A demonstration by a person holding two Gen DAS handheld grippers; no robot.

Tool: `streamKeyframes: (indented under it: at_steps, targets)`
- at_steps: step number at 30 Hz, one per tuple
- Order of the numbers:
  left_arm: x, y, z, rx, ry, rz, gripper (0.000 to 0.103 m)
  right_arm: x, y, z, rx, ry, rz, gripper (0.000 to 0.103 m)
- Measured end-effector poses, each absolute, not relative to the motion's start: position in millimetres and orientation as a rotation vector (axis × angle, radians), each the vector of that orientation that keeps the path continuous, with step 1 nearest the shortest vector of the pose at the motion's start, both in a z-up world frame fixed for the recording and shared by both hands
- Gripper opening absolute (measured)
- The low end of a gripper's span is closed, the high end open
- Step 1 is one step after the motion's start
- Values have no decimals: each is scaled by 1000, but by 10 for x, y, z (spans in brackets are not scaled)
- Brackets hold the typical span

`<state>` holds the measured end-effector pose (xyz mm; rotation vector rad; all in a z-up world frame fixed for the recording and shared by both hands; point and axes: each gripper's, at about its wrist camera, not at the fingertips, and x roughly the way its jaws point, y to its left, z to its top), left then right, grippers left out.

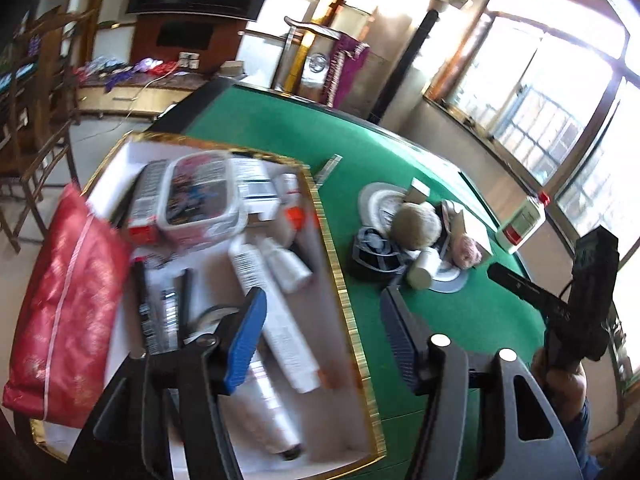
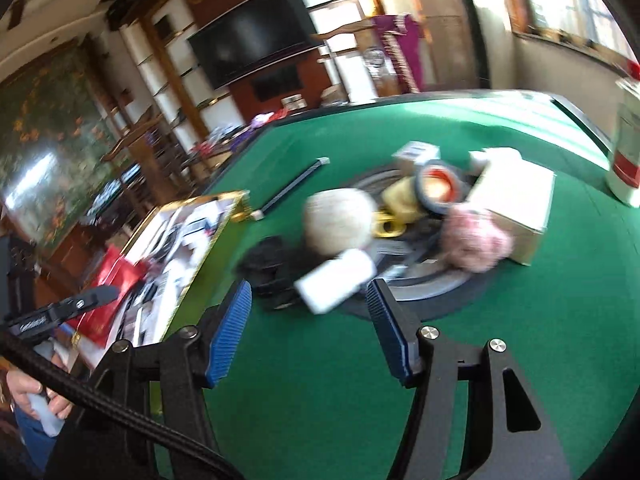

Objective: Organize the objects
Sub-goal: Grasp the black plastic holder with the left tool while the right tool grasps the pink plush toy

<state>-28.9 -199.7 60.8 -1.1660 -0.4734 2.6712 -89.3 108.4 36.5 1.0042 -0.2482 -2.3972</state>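
A gold-rimmed white box [image 1: 332, 240] holds a white tube [image 1: 280, 320], a clear lidded container [image 1: 200, 196], small bottles and pens. My left gripper [image 1: 322, 300] hangs open above the box's right side with nothing between its fingers. On the green table [image 2: 320, 380], a pile holds a beige yarn ball [image 2: 340, 220], a pink yarn ball [image 2: 476, 236], a white bottle [image 2: 336, 280] lying down, a tape roll [image 2: 440, 184] and a cardboard box [image 2: 516, 200]. My right gripper [image 2: 308, 288] stands open just short of the white bottle, not touching it.
A red pouch [image 1: 68, 300] lies against the box's left side. A black tangle of straps [image 1: 372, 252] sits between box and pile. A thin black stick [image 2: 296, 184] lies behind the box. A white jug with a red cap [image 1: 522, 224] stands at the table's far edge.
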Motion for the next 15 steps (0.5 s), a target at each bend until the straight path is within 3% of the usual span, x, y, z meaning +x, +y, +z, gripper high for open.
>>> streamKeyframes:
  at_steps: [3,6,15]
  targets:
    - [-535,-1626,696,-1256,-398,2618,62,-983,1430,357,1017,-394,-2412,60]
    - [-814,-1326,685,-1347,-319,2593,63,-1003,1620,401,1006,-506,-2380,61]
    - [-1506,-912,346,-1661,-194,2591,62,-931,1743,493,949,-574,-2370,63]
